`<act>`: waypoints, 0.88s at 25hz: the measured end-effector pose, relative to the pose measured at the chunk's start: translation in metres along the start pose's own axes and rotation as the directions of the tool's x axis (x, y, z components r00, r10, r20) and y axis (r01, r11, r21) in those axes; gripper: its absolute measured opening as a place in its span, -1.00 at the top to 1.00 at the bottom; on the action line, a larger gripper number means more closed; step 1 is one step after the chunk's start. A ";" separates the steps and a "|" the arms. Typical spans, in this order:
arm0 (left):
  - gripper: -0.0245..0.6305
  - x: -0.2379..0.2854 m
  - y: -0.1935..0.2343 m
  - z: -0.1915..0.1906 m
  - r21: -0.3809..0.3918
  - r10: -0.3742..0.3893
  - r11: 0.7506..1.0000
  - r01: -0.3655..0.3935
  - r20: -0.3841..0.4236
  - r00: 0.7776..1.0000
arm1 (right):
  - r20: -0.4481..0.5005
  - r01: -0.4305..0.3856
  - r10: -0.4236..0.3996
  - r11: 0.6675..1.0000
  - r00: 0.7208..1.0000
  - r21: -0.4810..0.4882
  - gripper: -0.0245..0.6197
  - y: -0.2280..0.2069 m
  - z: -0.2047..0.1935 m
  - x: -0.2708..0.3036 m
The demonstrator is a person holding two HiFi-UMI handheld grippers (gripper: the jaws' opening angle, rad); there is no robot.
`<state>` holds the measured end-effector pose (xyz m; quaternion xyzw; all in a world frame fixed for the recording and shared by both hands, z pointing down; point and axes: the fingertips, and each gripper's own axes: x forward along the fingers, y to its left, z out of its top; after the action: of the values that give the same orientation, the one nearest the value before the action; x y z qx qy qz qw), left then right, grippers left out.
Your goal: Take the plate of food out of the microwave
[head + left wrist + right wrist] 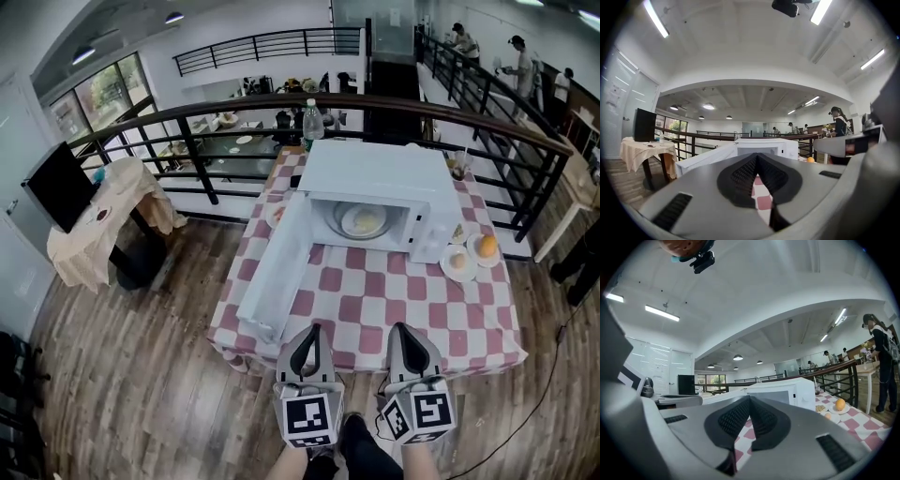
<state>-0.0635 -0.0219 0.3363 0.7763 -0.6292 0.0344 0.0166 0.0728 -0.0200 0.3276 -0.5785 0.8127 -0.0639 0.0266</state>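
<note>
Spreading across the middle of the head view, the table (375,309) in its red-and-white checked cloth carries a white microwave (375,173) at its 12 o'clock end. The microwave door (277,272) hangs wide open, reaching out toward 7 o'clock. At the table's 6 o'clock edge the left gripper (312,330) and the right gripper (401,330) sit side by side, both pointing at 12 o'clock toward the oven. Each one's jaws are pressed together with nothing between them. The plate of food (364,221) rests inside the open cavity, well apart from both grippers. At 3 o'clock of the microwave lie two small plates (469,267), one bearing an orange fruit (487,247). A clear bottle (313,122) stands behind the oven at 11 o'clock.
</note>
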 end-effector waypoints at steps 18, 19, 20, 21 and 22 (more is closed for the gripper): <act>0.84 0.102 -0.009 -0.010 -0.031 0.086 0.996 -0.086 -0.026 0.996 | -0.046 -0.065 0.067 0.997 0.997 0.046 0.93 -0.071 -0.011 0.087; 0.84 0.104 -0.009 -0.012 -0.034 0.092 0.995 -0.093 -0.029 0.995 | -0.048 -0.069 0.071 0.997 0.996 0.047 0.93 -0.073 -0.011 0.090; 0.84 0.106 -0.008 -0.013 -0.036 0.098 0.994 -0.099 -0.032 0.995 | -0.049 -0.072 0.075 0.996 0.996 0.050 0.93 -0.075 -0.011 0.093; 0.84 0.108 -0.008 -0.013 -0.037 0.104 0.994 -0.106 -0.034 0.994 | -0.052 -0.075 0.078 0.996 0.996 0.055 0.93 -0.077 -0.011 0.095; 0.84 0.109 -0.008 -0.013 -0.038 0.110 0.993 -0.111 -0.037 0.993 | -0.055 -0.076 0.079 0.995 0.995 0.062 0.93 -0.079 -0.011 0.097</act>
<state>-0.0341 -0.1256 0.3579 0.7391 -0.6713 0.0361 0.0413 0.1133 -0.1361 0.3524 -0.5435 0.8327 -0.1034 0.0231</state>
